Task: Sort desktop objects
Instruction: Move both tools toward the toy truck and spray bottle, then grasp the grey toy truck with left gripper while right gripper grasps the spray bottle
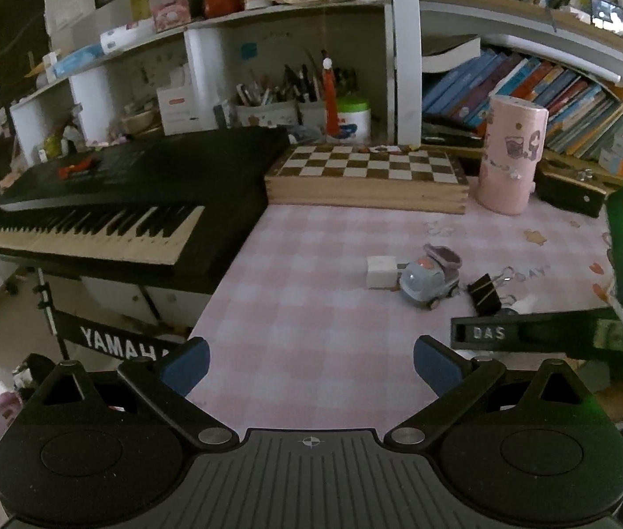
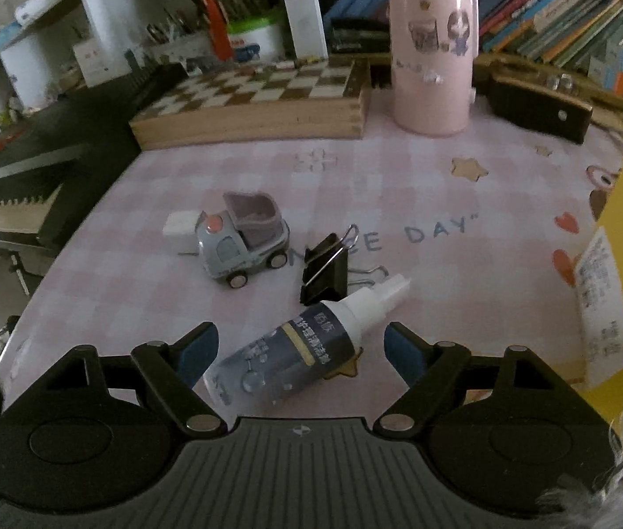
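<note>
A small spray bottle [image 2: 294,348] with a dark label and white nozzle lies on its side on the pink checked desk mat [image 2: 399,185]. My right gripper [image 2: 300,352] is open, and the bottle's lower half lies between its blue pads without being pressed. Just beyond the bottle sit a black binder clip [image 2: 327,271], a grey toy truck [image 2: 241,238] and a white cube [image 2: 181,227]. The left wrist view shows the same truck [image 1: 430,275], cube [image 1: 381,271] and clip [image 1: 483,293] farther off. My left gripper [image 1: 311,363] hangs open over bare mat with nothing in it.
A wooden chessboard box [image 2: 258,106] and a tall pink cylinder holder [image 2: 432,53] stand at the back, a black case [image 2: 536,108] to their right. A black keyboard [image 1: 126,203] fills the left side. A yellow box with a label [image 2: 620,273] stands at the right. Bookshelves rise behind.
</note>
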Available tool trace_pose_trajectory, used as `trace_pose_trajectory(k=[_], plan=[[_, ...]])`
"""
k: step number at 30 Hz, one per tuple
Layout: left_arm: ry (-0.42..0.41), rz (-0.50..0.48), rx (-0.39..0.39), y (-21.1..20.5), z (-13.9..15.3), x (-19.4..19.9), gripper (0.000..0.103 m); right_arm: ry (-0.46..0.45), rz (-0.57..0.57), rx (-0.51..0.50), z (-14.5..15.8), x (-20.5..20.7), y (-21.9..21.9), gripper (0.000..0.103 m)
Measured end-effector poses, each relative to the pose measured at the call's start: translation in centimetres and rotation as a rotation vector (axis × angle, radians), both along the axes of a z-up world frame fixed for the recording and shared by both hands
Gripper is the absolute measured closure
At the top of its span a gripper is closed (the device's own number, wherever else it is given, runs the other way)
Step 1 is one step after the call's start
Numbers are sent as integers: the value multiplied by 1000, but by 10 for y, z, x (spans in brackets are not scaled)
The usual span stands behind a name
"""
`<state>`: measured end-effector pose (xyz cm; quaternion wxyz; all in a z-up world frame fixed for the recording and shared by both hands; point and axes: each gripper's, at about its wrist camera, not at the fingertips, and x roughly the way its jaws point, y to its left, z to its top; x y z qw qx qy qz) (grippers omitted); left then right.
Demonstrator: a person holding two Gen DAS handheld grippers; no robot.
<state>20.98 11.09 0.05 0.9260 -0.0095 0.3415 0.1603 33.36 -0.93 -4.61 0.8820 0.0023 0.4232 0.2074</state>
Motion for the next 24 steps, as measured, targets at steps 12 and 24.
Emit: trace_pose_trajectory(k=[12, 24], plan=[[-10, -23, -20, -4, -3, 19, 3, 0, 37, -70, -4, -3, -21, 41], [1, -110, -70, -26, -22, 65, 3, -84, 150, -240, -4, -37, -47, 52]])
